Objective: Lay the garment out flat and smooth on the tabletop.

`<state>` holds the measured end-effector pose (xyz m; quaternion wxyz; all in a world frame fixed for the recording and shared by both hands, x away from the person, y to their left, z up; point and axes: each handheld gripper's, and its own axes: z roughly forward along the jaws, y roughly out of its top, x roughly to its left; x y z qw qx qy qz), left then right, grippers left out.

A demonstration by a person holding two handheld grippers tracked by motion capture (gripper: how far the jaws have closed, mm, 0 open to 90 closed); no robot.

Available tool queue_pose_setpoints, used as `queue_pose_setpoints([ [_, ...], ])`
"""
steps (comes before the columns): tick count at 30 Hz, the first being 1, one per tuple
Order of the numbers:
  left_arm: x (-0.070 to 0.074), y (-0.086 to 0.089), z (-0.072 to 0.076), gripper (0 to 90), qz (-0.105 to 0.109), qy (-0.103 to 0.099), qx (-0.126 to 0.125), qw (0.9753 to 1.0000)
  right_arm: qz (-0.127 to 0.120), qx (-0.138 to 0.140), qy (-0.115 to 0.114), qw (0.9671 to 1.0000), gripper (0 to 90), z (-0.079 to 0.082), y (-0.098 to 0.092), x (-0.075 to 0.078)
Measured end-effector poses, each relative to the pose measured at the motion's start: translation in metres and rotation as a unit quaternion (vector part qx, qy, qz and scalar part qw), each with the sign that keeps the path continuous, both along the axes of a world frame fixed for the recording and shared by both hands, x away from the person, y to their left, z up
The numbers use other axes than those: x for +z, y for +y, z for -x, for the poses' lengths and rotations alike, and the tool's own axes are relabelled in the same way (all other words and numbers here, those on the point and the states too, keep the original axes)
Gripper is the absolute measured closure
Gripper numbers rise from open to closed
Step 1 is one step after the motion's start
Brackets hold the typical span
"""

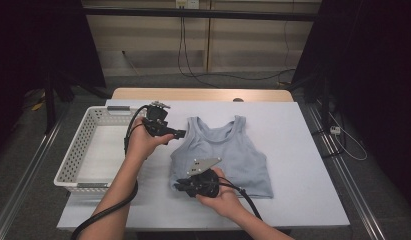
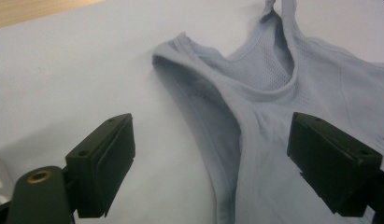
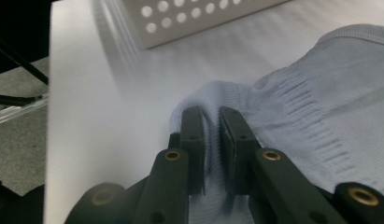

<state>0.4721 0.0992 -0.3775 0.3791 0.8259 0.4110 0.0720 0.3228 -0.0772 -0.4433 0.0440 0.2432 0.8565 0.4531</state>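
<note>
The right gripper (image 3: 212, 140) pinches the tank top (image 1: 228, 150) at its near left hem corner. Keep that pinch firm. Beyond it, the left gripper (image 2: 224, 158) gapes wide over the top's left armhole: lower it, then close. The basket (image 1: 75, 155) waits left of the top on the worktop (image 1: 303, 195).

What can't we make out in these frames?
- Tank top lower left hem corner: high view, hidden under the right gripper and hand.
- Basket near wall: high view, partly covered by the left forearm.
- Fabric between the jaws: right gripper view, blurred close up.
</note>
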Motion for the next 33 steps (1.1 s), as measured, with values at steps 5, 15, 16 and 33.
queue_pose_setpoints([
  [5, -0.004, -0.005, -0.005, 18.2, 0.000, -0.007, -0.001, 1.0000, -0.005, 0.014, 0.005, 0.9999, 81.1, 0.006, 0.003, 0.003],
  [15, -0.014, -0.017, -0.022, 26.5, -0.012, -0.015, -0.005, 0.9998, -0.019, 0.025, 0.007, 0.9995, 81.1, 0.009, 0.000, 0.007],
  [16, -0.015, -0.018, -0.024, 27.8, -0.010, -0.015, -0.007, 0.9998, -0.021, 0.024, 0.007, 0.9995, 81.1, 0.009, 0.000, 0.007],
  [33, -0.030, -0.030, -0.051, 35.8, -0.018, -0.033, -0.002, 0.9993, -0.029, 0.017, -0.006, 0.9994, 81.0, 0.014, -0.008, 0.014],
])
